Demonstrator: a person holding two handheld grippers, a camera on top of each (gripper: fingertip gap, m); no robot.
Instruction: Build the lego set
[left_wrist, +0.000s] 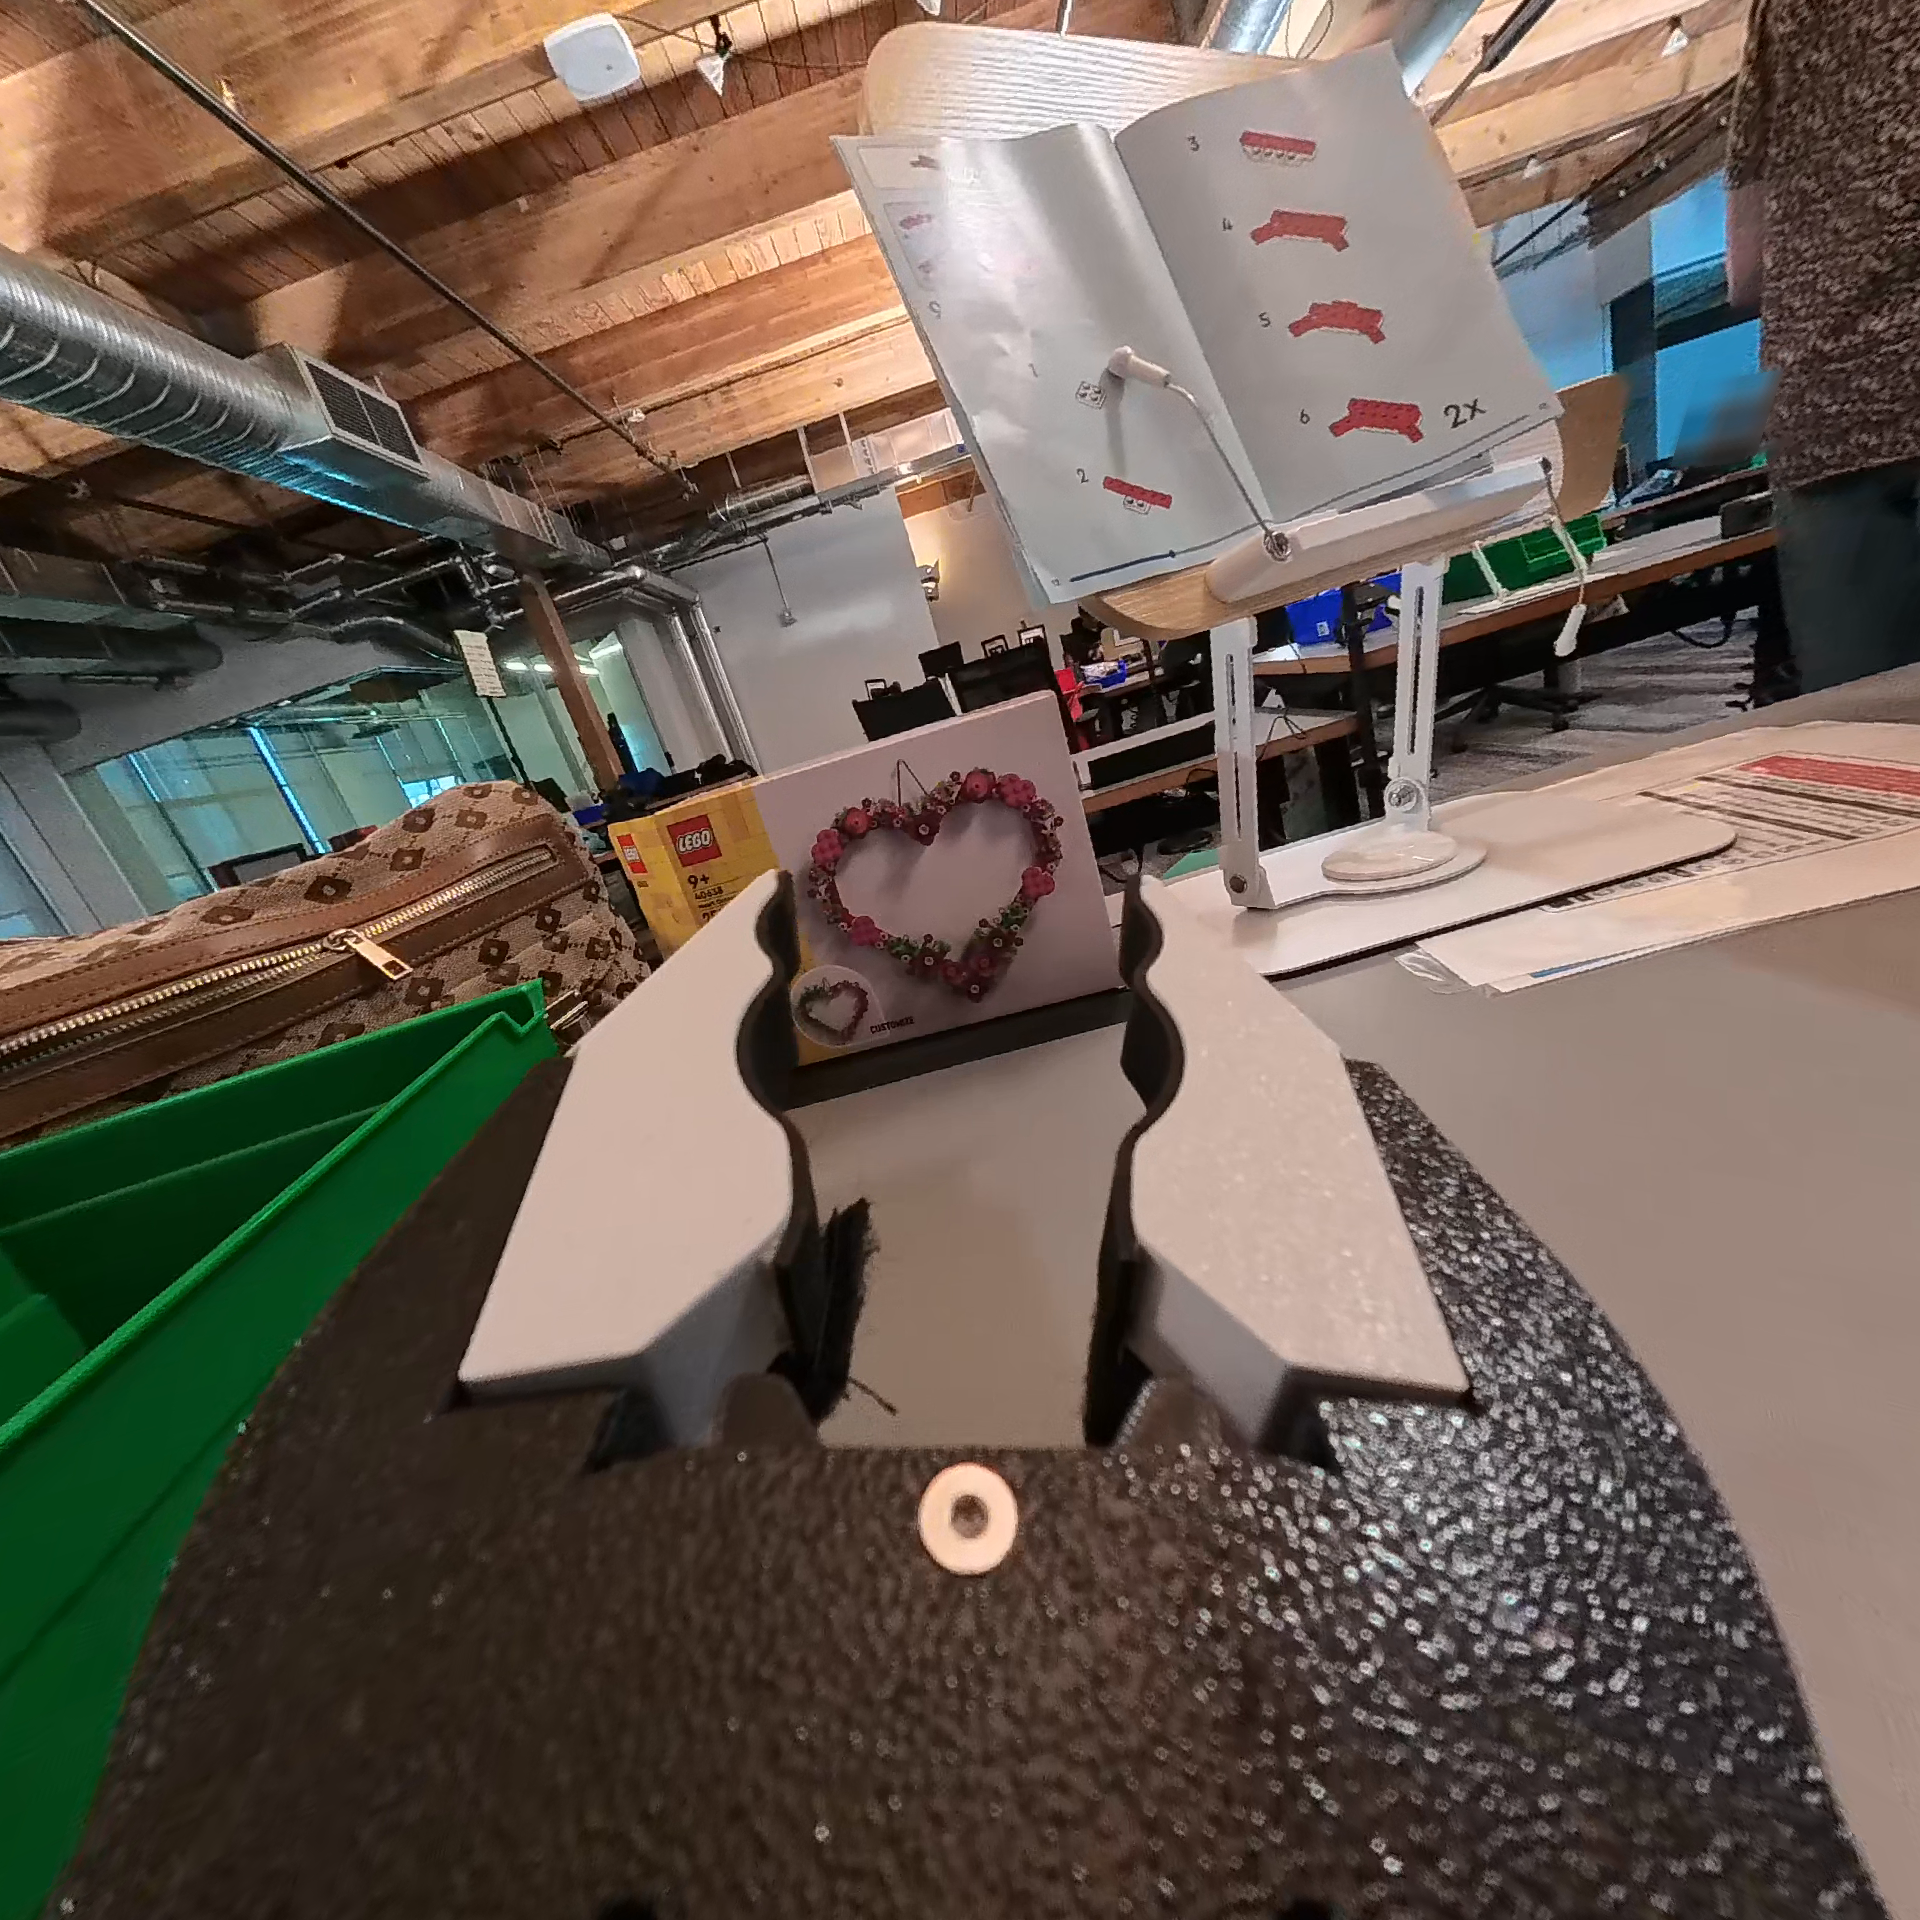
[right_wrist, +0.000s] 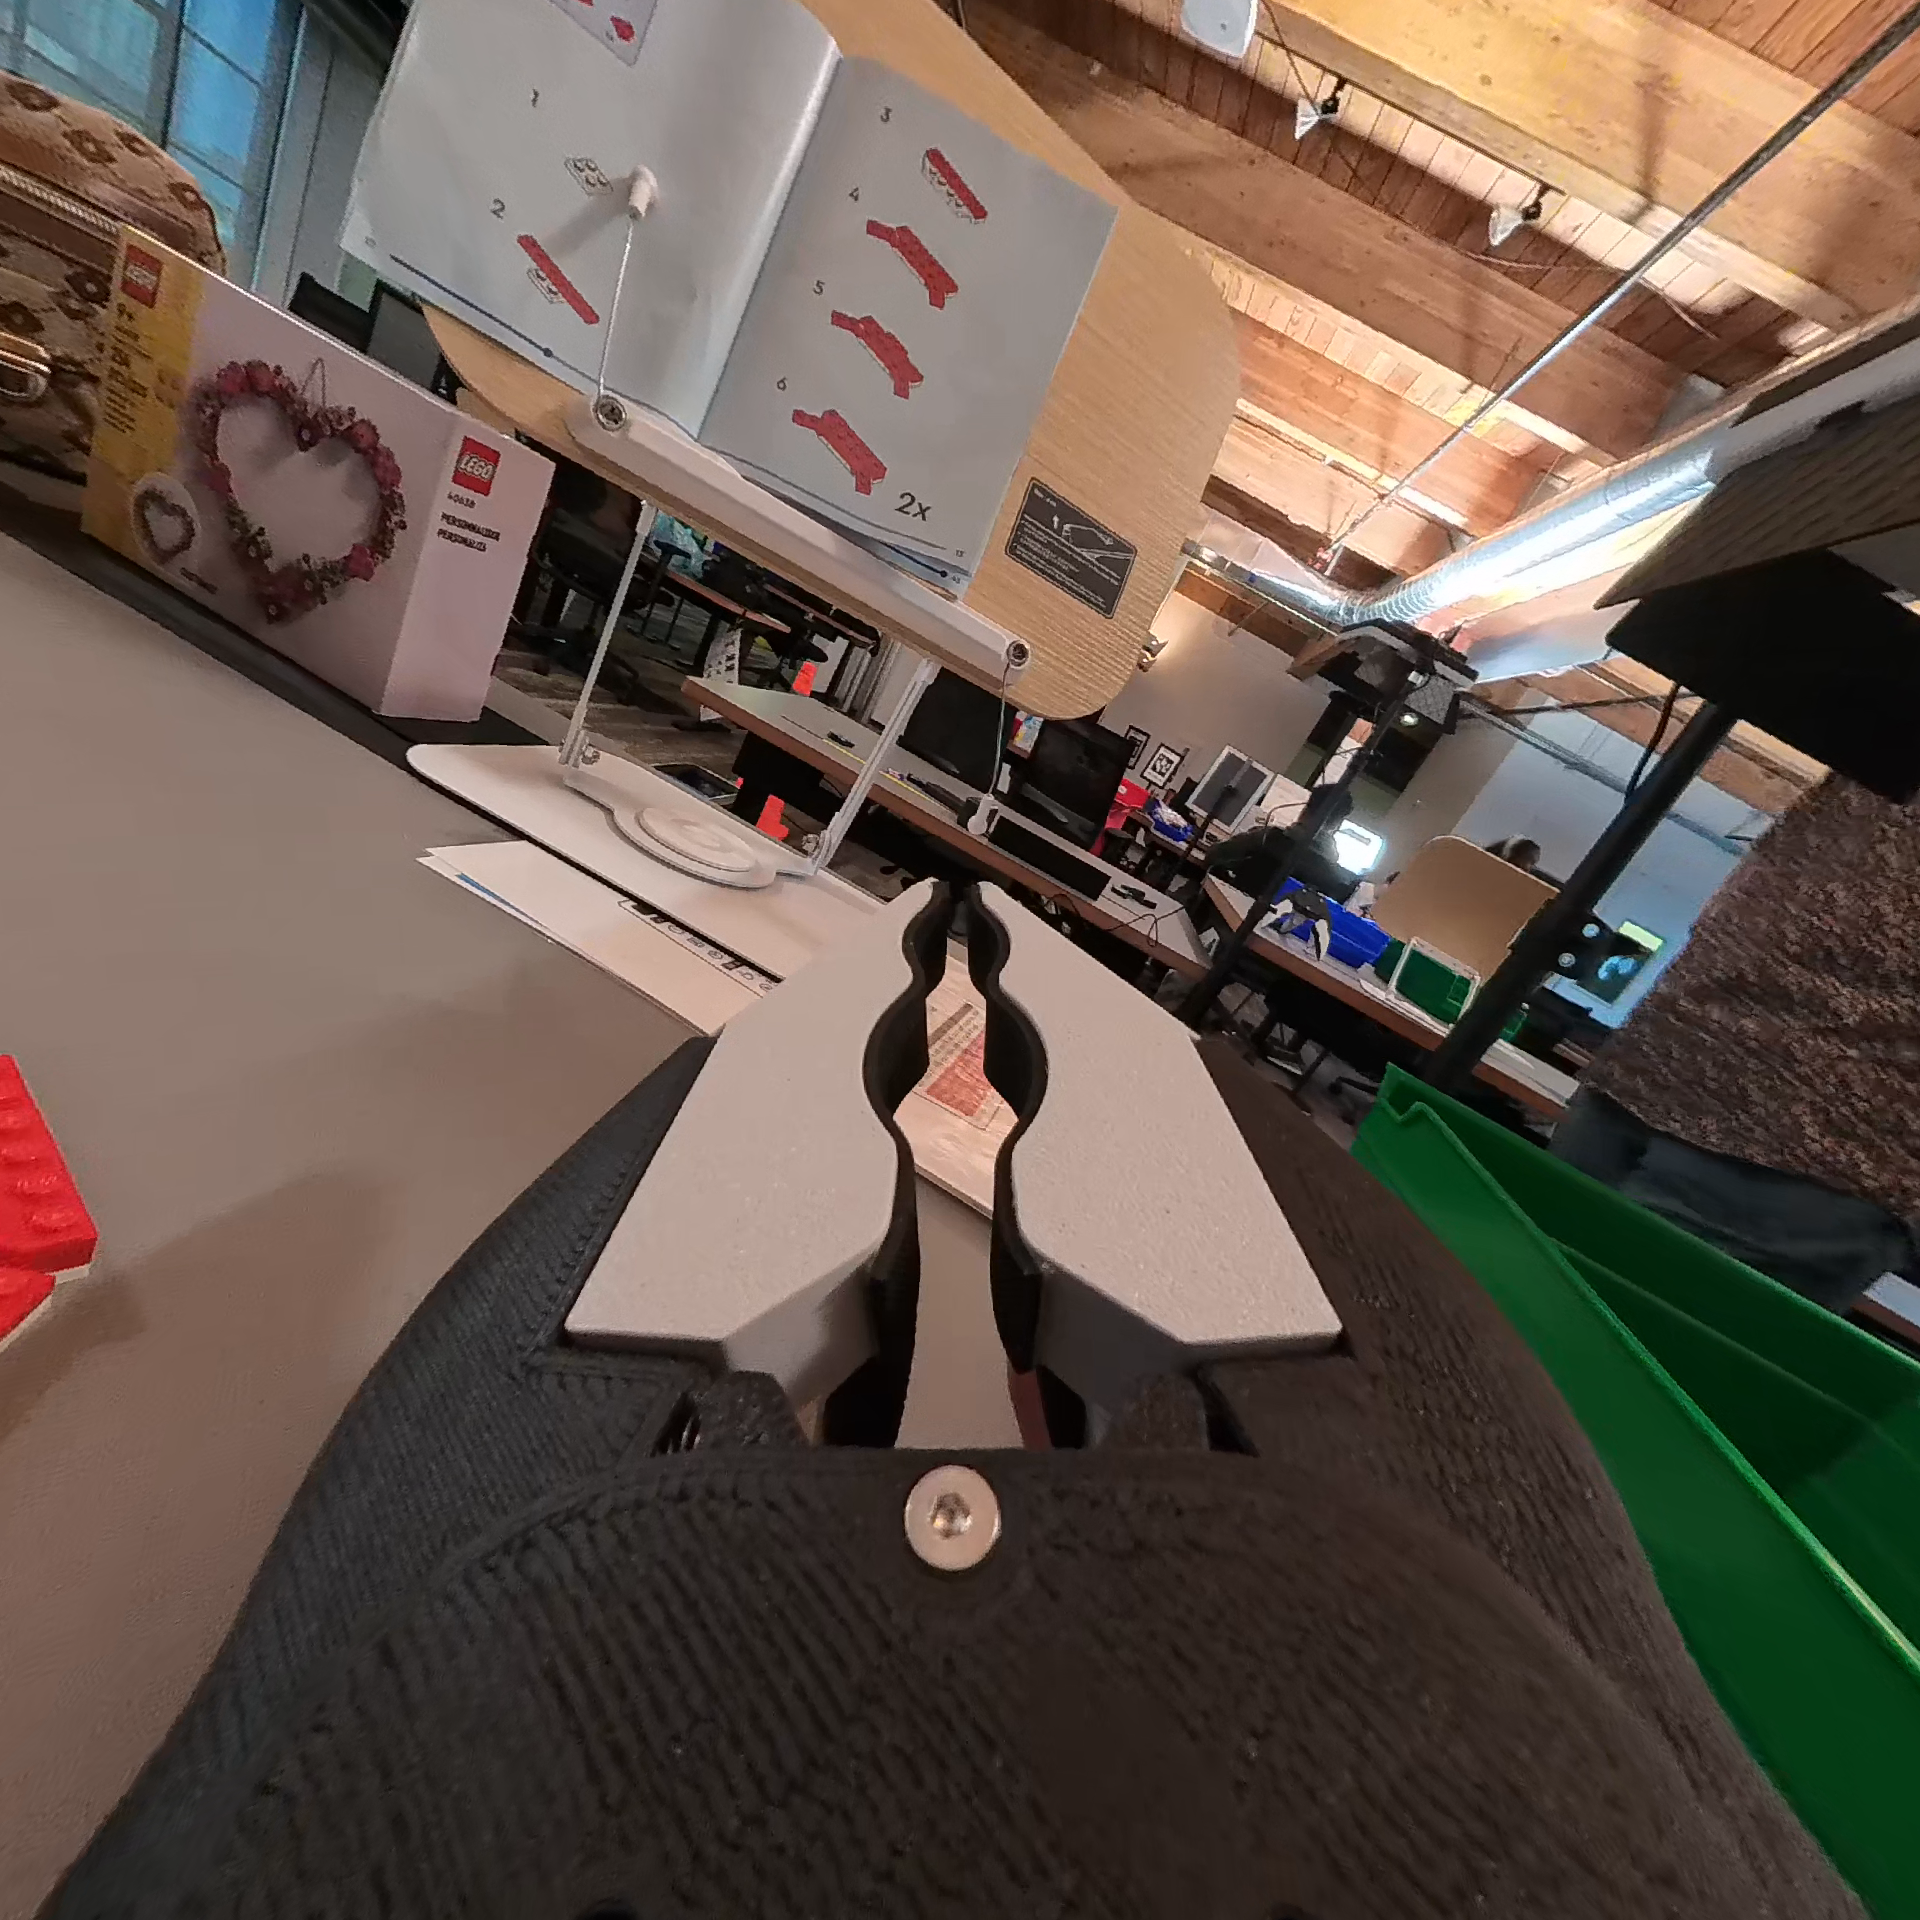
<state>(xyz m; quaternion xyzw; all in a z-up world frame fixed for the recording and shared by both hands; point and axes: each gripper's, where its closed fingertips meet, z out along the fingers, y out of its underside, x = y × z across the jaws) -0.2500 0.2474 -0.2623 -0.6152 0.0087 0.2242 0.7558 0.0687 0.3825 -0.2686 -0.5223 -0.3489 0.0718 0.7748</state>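
My left gripper is open and empty, low over the grey table, pointing at the set's box with a flower heart pictured on it. My right gripper is shut with nothing between its tips, low over the table. Red lego plates lie on the table at the left edge of the right wrist view, apart from the gripper. The open instruction booklet rests on a white and wood stand; it also shows in the right wrist view.
A green plastic bin stands left of my left gripper; another green bin stands right of my right gripper. A brown patterned bag lies behind the left bin. Printed sheets lie by the stand. A person stands at the right. The tips of one gripper are about 35 centimeters away from the tips of the other.
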